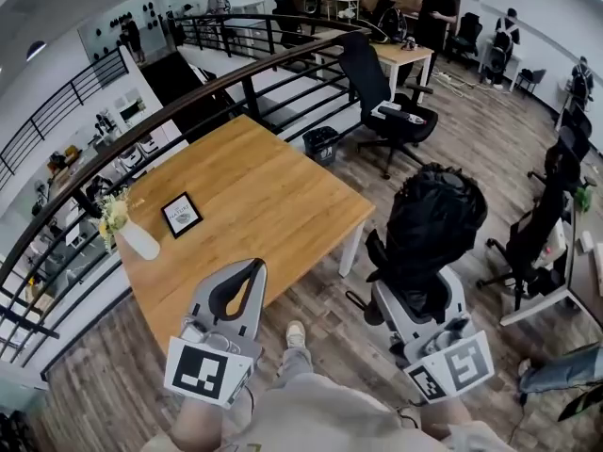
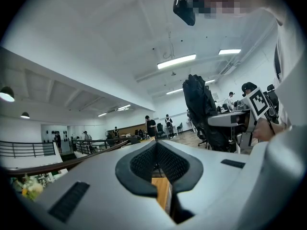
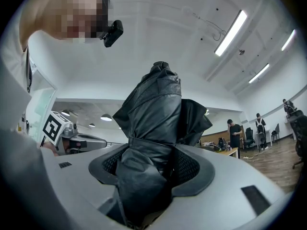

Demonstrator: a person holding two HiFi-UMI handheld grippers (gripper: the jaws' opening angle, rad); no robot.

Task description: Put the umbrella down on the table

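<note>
From the head view, you are in the carry step: the umbrella (image 1: 435, 219), a crumpled bundle of glossy black fabric, stands upright in your right gripper (image 1: 426, 316) over the wood-plank floor, off the near right edge of the table (image 1: 264, 196). Your left gripper (image 1: 252, 273) hangs over the table's near edge. The top is smooth, warm wood, with a white vase (image 1: 139, 241) and a small framed card (image 1: 181, 215) on its left part, so I judge the bare right half the place to aim for.

In the left gripper view, the ribbed black pads meet at the tips, with nothing between them.

In the right gripper view, the jaws are clamped on the umbrella's strapped waist. Next, swing left, lower and tilt it flat — then release.
</note>
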